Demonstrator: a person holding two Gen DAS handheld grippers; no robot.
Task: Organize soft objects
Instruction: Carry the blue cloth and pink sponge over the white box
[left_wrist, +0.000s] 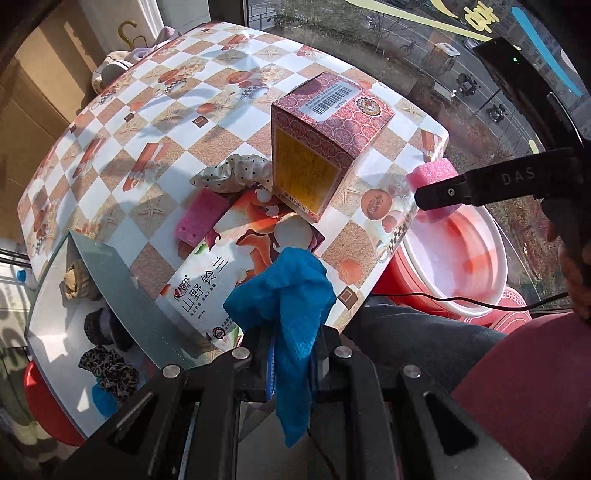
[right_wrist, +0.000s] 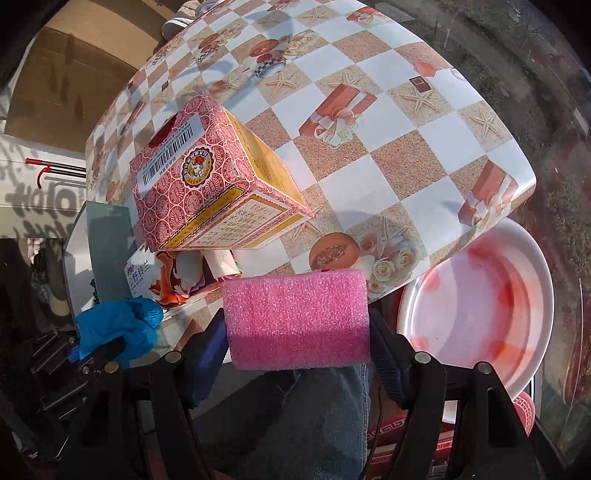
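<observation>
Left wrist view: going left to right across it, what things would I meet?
Grey box with hair ties → pink sponge on the table → blue cloth in the left gripper → pink foam block in the right gripper → white basin.

The left claw (left_wrist: 291, 343) points straight down, and its two fingers are closed tight on a blue cloth (left_wrist: 291, 295), which hangs out between them on both sides. In the right wrist view this claw is low at the left, with the cloth bunched at its tip. The right claw (right_wrist: 297, 350) points steeply down and a little forward. Its fingers stand rather wide and press on the two ends of a pink foam block (right_wrist: 297, 319), which sits across them. In the left wrist view one black finger (left_wrist: 443, 194) of the right claw comes in from the right side.
</observation>
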